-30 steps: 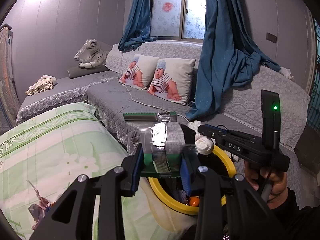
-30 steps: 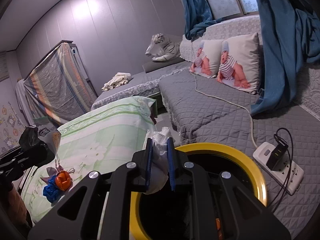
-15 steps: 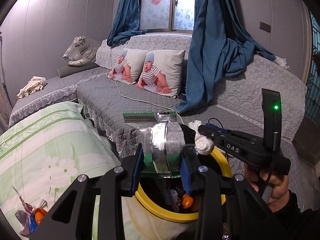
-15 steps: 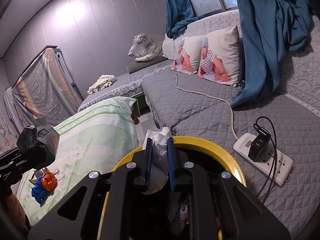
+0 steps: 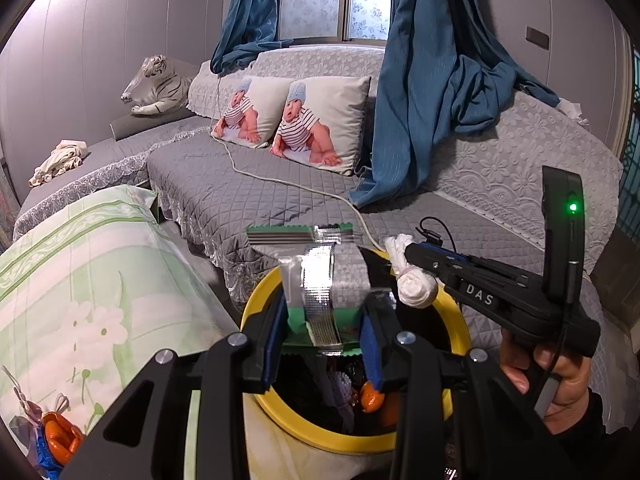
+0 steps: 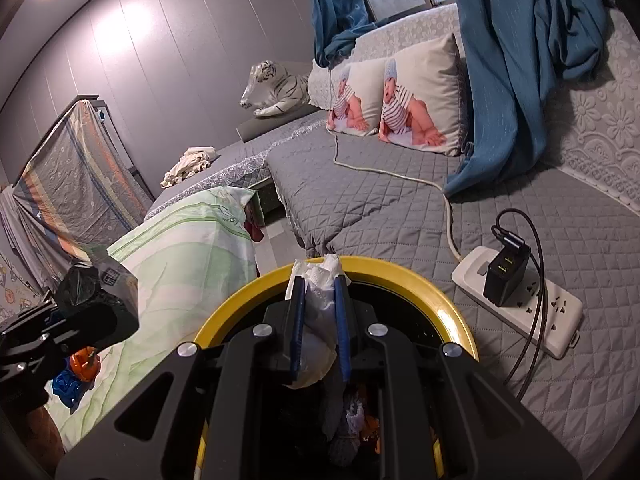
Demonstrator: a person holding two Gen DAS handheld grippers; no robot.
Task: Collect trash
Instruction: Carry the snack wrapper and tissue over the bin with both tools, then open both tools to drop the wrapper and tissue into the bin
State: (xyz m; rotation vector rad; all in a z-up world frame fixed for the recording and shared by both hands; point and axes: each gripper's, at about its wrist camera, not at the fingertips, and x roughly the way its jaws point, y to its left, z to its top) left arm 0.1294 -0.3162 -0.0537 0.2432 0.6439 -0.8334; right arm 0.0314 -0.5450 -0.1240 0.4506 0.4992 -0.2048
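Note:
My left gripper (image 5: 322, 336) is shut on a green and silver snack wrapper (image 5: 320, 280), held over the yellow-rimmed trash bin (image 5: 280, 412). My right gripper (image 6: 320, 320) is shut on a crumpled white tissue (image 6: 320, 292), also over the bin (image 6: 400, 280). In the left wrist view the right gripper (image 5: 408, 268) reaches in from the right with the tissue (image 5: 414, 286) above the bin's far rim. The left gripper's body (image 6: 72, 320) shows at the left edge of the right wrist view. Inside the bin lie several scraps, one of them orange (image 5: 370, 398).
A green floral cloth (image 5: 80, 300) covers the surface to the left, with an orange and blue scrap (image 5: 56, 440) on it. A grey quilted sofa (image 6: 380, 208) lies behind, with a white power strip (image 6: 520, 304), charger and cord. Baby-print pillows (image 5: 316, 120) stand at the back.
Both grippers have moved forward over the bin, so that more of its inside shows. Their holds on the wrapper and the tissue are unchanged.

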